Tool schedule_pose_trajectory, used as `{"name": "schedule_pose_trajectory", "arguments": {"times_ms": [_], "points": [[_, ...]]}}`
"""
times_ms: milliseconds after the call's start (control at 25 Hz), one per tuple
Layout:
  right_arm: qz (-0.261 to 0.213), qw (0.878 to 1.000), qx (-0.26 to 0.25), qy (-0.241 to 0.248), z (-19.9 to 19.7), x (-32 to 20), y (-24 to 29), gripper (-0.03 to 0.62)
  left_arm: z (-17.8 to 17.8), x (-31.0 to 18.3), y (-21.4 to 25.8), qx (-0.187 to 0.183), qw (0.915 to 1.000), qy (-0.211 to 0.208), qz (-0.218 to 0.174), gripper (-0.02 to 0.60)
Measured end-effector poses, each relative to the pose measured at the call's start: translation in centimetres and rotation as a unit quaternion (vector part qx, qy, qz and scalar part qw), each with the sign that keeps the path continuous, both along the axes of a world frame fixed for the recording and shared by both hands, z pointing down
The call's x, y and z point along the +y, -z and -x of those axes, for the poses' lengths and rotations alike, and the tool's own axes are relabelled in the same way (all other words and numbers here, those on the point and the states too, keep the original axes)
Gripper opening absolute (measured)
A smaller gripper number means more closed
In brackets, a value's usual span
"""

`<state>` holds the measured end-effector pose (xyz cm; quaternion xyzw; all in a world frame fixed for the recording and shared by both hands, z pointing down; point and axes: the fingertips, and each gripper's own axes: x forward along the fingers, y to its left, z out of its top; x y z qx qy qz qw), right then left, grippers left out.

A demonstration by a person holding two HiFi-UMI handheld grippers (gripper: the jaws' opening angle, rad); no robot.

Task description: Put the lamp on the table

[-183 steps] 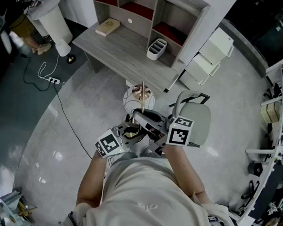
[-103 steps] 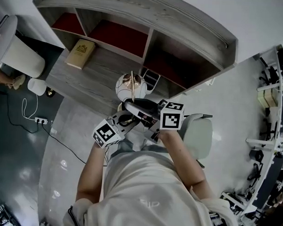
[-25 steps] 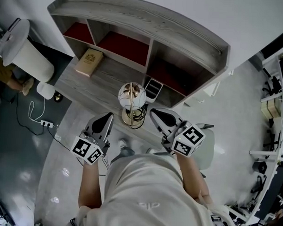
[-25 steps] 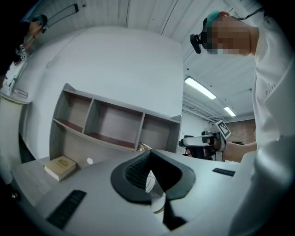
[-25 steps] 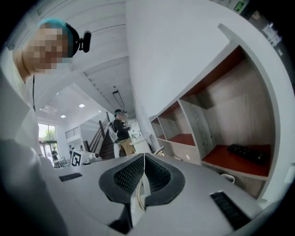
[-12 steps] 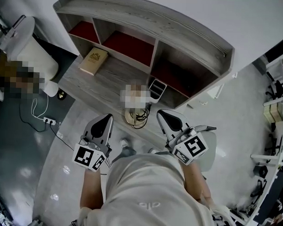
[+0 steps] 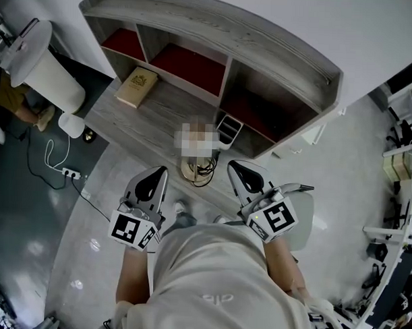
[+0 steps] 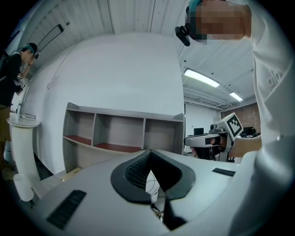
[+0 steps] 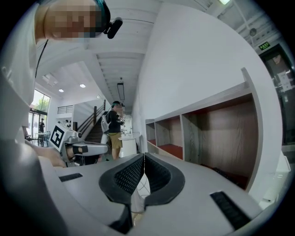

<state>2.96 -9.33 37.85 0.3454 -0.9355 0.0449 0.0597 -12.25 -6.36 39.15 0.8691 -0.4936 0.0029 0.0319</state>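
Note:
The lamp (image 7: 191, 171), a white globe on a brass base with a coiled cord, stands on the grey wooden desk (image 7: 143, 118) near its front edge. A mosaic patch covers the globe in the head view. My left gripper (image 7: 160, 172) hangs shut and empty just left of the lamp, short of the desk edge. My right gripper (image 7: 232, 166) is shut and empty to the lamp's right. Neither touches the lamp. In the left gripper view the shut left gripper (image 8: 150, 151) points at the shelves. Behind the shut right gripper (image 9: 144, 156), a sliver of the white lamp (image 9: 140, 188) shows.
A shelf hutch (image 7: 217, 39) rises at the desk's back. A book (image 7: 137, 78) lies at the desk's left and a white organiser (image 7: 227, 129) stands behind the lamp. A grey chair (image 7: 305, 211) is at my right. A white pedestal (image 7: 51, 71), a floor cable (image 7: 57, 162) and a person stand at left.
The lamp, earlier carried between both grippers, was set on the desk and let go. Both grippers drew apart to its sides; over the last second they barely moved.

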Motion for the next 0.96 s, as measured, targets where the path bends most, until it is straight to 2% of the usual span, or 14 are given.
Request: {"name": "schedule_pose_trajectory", "arguments": {"times_ms": [160, 960], "points": [[-0.001, 1.0, 0.013, -0.01, -0.2, -0.2, -0.2, 0.029, 0.1, -0.2, -0.3, 0.002, 1.0, 0.003, 0.006, 0.015], [0.016, 1.0, 0.014, -0.017, -0.5, -0.4, -1.0, 0.03, 0.1, -0.6, -1.5, -0.001, 0.9998, -0.001, 0.022, 0.015]]}}
